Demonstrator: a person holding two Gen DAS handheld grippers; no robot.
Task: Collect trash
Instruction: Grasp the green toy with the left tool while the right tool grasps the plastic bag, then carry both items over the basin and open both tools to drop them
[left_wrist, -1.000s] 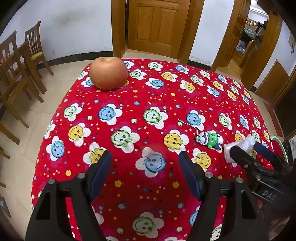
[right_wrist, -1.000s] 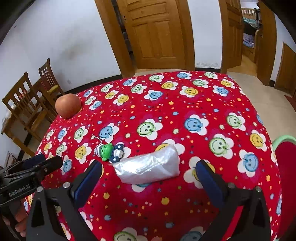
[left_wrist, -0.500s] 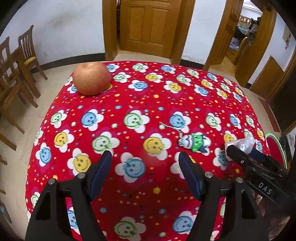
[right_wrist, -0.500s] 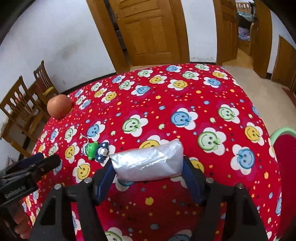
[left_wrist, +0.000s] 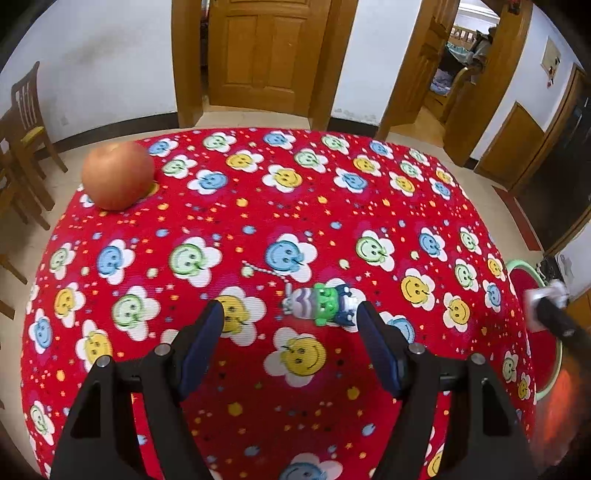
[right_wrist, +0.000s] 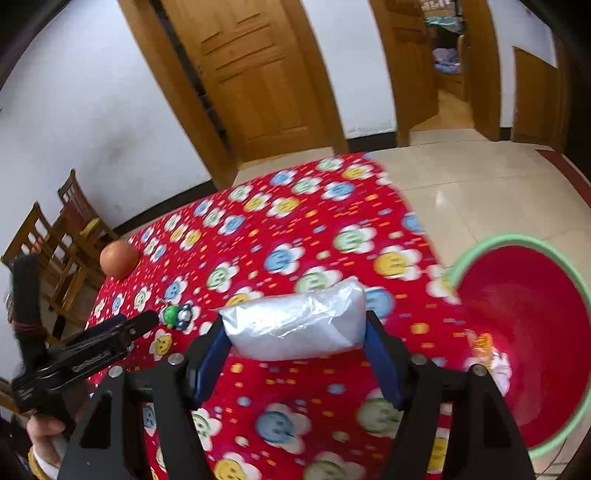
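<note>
Since a second ago: the right gripper (right_wrist: 295, 332), then spread around the silvery plastic packet (right_wrist: 295, 319) lying on the cloth, is now carrying it clear of the desk (right_wrist: 280, 236), swung right toward the red bin (right_wrist: 524, 332). Its view is smearing with motion. The left gripper (left_wrist: 290, 330) has pulled back; the toy keychain (left_wrist: 319, 302) is now sitting nearer its fingertips.

Right jaws are pinching the packet by its two short ends, blue pads (right_wrist: 376, 347) pressing in. The packet is hanging level, crinkled, translucent white with a shiny fold on top, above the desk edge, just left of the bin's green rim. Something pale and orange is lying inside the bin, blurred.

Left jaws are standing spread wide, holding nothing, hovering over the smiley-print cloth. The keychain is lying on its side between and just beyond the tips, bead chain trailing left.

Farther back, an apple (left_wrist: 118, 175) is resting at the desk's far left corner.
</note>
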